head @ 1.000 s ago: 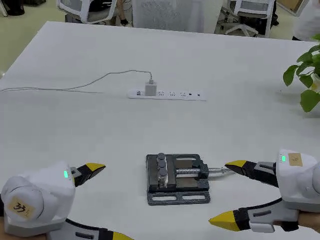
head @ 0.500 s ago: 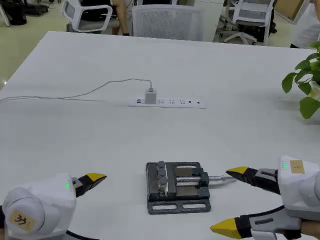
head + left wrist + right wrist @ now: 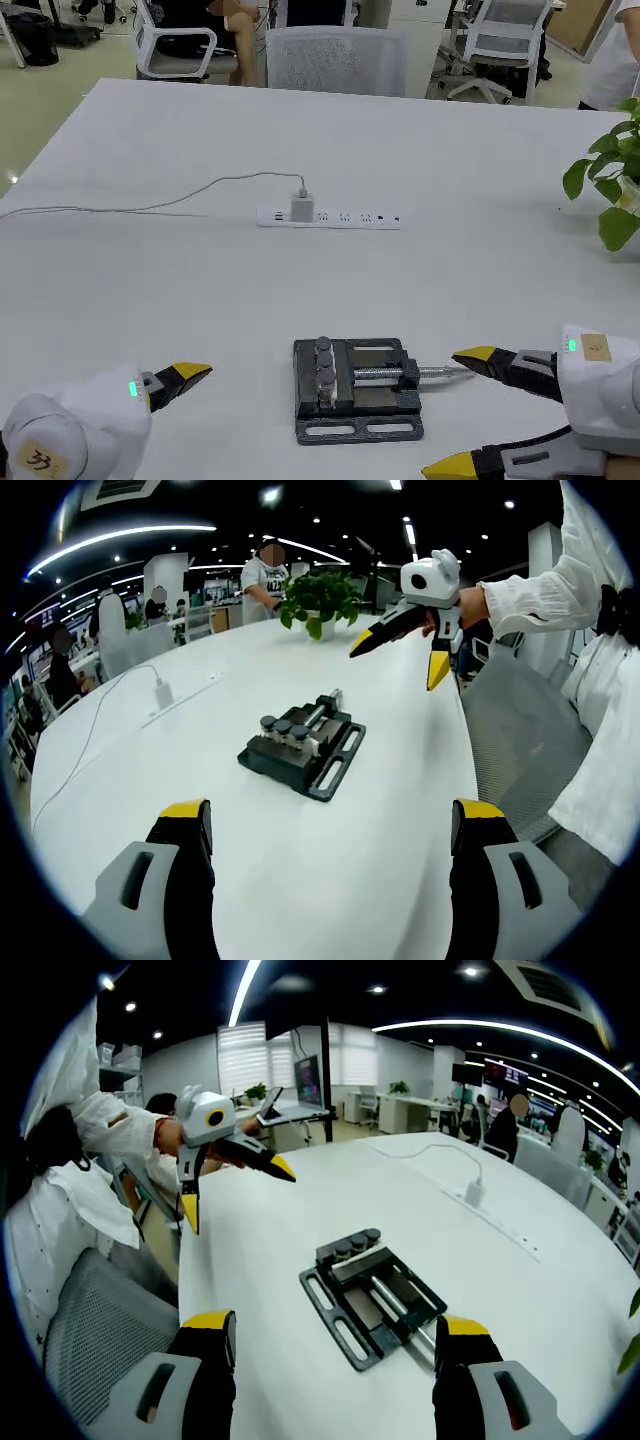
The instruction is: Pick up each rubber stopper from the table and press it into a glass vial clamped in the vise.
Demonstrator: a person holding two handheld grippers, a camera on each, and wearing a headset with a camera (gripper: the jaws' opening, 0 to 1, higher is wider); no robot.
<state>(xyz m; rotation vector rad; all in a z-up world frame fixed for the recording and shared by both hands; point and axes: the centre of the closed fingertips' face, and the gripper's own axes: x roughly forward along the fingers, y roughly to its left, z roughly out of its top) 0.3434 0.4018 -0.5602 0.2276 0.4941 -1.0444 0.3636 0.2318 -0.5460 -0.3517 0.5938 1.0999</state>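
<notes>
A dark vise [image 3: 356, 398] sits on the white table near me. Three glass vials [image 3: 324, 362] stand in a row in its jaws, each capped by a grey stopper. They also appear in the left gripper view as vials [image 3: 282, 727] in the vise [image 3: 318, 760], and in the right gripper view as vials [image 3: 356, 1243] in the vise [image 3: 372, 1300]. My left gripper [image 3: 330, 815] is open and empty, left of the vise, with one yellow fingertip [image 3: 190, 374] showing. My right gripper [image 3: 460, 410] is open and empty to the right of the vise, near the screw handle [image 3: 440, 371].
A white power strip [image 3: 330, 216] with a plugged charger lies mid-table, and its cable [image 3: 150, 206] trails left. A potted plant [image 3: 610, 190] stands at the right edge. Office chairs [image 3: 335, 60] stand beyond the far edge. Bare tabletop surrounds the vise.
The head camera has tilted, so the whole picture slid downward. My left gripper has drawn back slightly toward me. Both grippers stay open, and the vise and vials have not moved.
</notes>
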